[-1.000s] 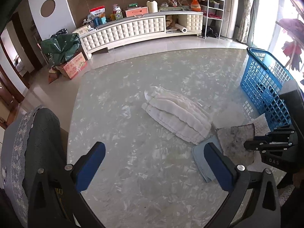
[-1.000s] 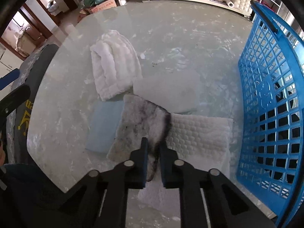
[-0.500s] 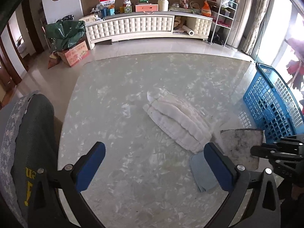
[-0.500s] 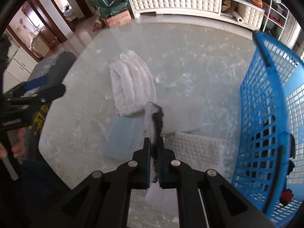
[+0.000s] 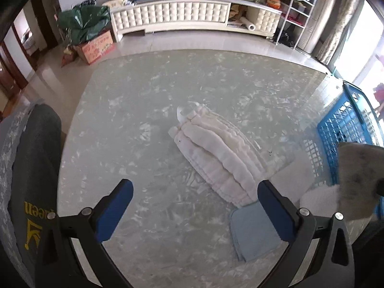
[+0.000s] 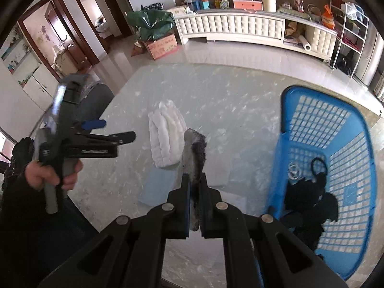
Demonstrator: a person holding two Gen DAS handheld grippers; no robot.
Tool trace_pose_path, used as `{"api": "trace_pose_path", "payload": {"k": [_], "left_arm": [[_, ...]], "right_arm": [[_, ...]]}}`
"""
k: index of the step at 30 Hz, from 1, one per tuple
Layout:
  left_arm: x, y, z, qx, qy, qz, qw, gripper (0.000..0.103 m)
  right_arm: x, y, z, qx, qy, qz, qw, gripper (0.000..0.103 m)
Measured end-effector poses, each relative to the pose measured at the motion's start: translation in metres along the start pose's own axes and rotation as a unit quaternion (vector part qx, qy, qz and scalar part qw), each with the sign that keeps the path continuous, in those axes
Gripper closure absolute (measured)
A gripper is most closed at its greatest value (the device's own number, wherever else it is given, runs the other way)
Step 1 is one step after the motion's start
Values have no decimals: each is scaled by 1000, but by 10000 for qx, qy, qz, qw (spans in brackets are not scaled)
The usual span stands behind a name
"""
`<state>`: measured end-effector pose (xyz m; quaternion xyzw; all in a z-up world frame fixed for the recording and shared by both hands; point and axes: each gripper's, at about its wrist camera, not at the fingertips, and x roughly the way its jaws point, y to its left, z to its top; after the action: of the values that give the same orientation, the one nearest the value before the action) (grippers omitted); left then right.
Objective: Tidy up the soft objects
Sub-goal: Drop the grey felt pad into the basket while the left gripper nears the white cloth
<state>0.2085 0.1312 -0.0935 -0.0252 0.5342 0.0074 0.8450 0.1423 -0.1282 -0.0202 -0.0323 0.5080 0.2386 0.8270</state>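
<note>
Between my right gripper's (image 6: 195,187) jaws, a grey, dark-smudged cloth (image 6: 195,148) stood pinched on edge, lifted clear of the pale marbled desk (image 6: 216,91). Its long axis ran straight ahead, away from me, in line with the fingers. The jaws were clenched on its lower part, with the rest rising in front of them.

The blue plastic basket (image 6: 321,110) sat on the desk to the right of those jaws, close by, its open top facing up and some dark items already lying inside it. I judged the next move to be a short carry to the right, so the cloth's edge would need to clear the basket's near rim.

My left gripper (image 5: 195,206) hung over the near left part of the desk, jaws spread wide and grasping nothing. It was much farther from the basket than the right one.

Other soft things lay on the desk: a folded white quilted garment (image 5: 216,153) near the middle, a light blue cloth (image 5: 252,235) beside its near end, and a white textured cloth (image 5: 319,196) by the basket.
</note>
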Motion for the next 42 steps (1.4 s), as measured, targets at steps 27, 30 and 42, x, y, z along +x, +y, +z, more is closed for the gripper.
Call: {"api": "trace_pose_path", "payload": {"k": [27,30,42], "left_arm": [[109,-29,34,-64,593,542,9967,0],[112,-30,34,-138,528,606,9967,0],[121,-29,34,-375,633,396,9965,0]], "right_arm": [[-36,-95,-19,832,-411,157,9956,97],[-18,-107,-19,979,-235,138,9948,97],[38,-123,-6,1126,255,-270,9929,97]]}}
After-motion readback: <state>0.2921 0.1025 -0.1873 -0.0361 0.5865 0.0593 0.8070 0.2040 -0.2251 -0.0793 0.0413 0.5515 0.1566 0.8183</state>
